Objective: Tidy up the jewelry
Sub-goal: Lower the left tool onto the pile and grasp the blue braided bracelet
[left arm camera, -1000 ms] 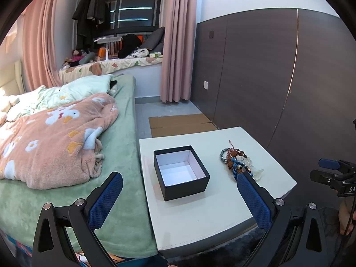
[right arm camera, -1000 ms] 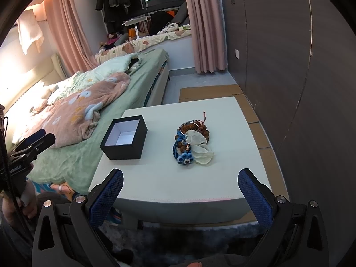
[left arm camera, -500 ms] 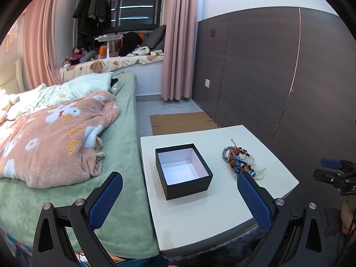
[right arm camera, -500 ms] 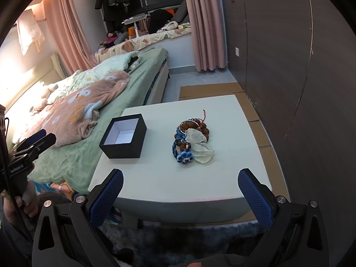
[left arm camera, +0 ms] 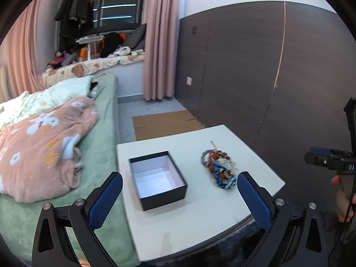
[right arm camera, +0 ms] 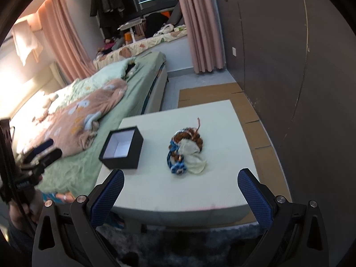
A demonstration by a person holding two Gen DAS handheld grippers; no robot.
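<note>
A: Jewelry (right arm camera: 185, 153) heaped on the white table (right arm camera: 218, 187), right of centre: brown and blue beaded strands tangled with a pale cloth pouch (right arm camera: 193, 159).

B: And further left?

A: Green bed (left arm camera: 104, 115) with a pink blanket (left arm camera: 42, 146). Then an open black box (left arm camera: 159, 179), white inside, near the heap but apart.

B: Grippers?

A: Left gripper (left arm camera: 179, 197) spread wide, holding nothing, short of the box. Right gripper (right arm camera: 180, 197) spread wide too, holding nothing, short of the heap.
</note>
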